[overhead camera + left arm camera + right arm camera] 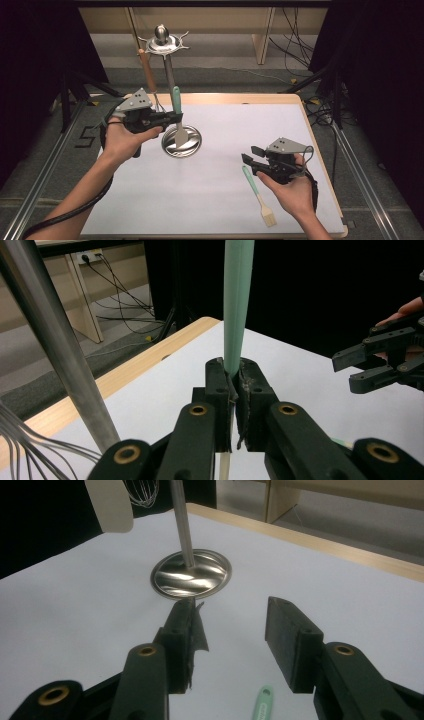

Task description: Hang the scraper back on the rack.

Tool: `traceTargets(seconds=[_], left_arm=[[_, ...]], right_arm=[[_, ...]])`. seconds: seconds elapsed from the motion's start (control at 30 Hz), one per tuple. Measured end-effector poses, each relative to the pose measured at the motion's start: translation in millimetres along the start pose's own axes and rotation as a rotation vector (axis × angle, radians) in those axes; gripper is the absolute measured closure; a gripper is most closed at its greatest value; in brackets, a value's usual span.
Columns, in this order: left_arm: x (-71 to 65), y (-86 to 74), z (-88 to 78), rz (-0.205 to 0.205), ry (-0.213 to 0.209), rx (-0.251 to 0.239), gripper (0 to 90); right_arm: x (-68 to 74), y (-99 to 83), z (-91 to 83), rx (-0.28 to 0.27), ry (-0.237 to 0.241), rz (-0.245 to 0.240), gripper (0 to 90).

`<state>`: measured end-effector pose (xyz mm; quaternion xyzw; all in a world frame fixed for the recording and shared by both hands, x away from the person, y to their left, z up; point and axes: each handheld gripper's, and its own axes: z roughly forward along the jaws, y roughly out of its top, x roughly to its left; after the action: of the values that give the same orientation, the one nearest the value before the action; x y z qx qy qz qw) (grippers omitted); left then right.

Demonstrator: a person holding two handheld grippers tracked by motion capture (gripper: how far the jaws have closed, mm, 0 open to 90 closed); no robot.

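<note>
Spatula [177, 112] (green-handled) in left gripper [170, 118]

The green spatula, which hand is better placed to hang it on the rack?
Left. The left gripper already clamps the spatula beside the rack; the right gripper is open, far off.

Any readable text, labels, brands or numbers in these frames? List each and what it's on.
None readable.
Floor beside the table: a dark marking that looks like "5", not certain it is a character.
Green spatula handle, held in the left claw: no print visible.
Pastry brush handle: a raised mark near its end, too small and blurred to read.
Utensil stand: no lettering visible.
</note>
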<state>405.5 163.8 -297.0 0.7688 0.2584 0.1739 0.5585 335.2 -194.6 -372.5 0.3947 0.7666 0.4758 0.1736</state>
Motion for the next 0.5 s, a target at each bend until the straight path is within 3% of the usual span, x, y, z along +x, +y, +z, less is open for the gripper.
traceTargets(seconds=[0.2, 0.3, 0.33, 0.37, 0.5], left_arm=[[5.6, 5.4, -2.7, -0.016, -0.024, 0.001, 84.4], [7.5, 6.4, -2.8, -0.017, -0.027, 0.006, 84.4], [8.5, 6.8, -3.1, -0.012, -0.025, 0.006, 84.4], [9.5, 7.4, -3.6, -0.009, -0.025, 0.006, 84.4], [13.2, 10.7, -6.9, -0.002, -0.020, 0.004, 84.4]], right_arm=[[-5.2, -0.7, 1.5, -0.026, -0.017, -0.054, 56.5], [-3.1, -0.8, 1.6, -0.033, -0.009, -0.016, 56.8], [-4.9, -1.0, 1.8, -0.056, -0.034, -0.045, 57.1], [-5.1, -1.1, 2.0, -0.060, -0.032, -0.041, 57.5], [-4.4, -0.7, -0.2, -0.027, -0.007, -0.028, 58.3]])
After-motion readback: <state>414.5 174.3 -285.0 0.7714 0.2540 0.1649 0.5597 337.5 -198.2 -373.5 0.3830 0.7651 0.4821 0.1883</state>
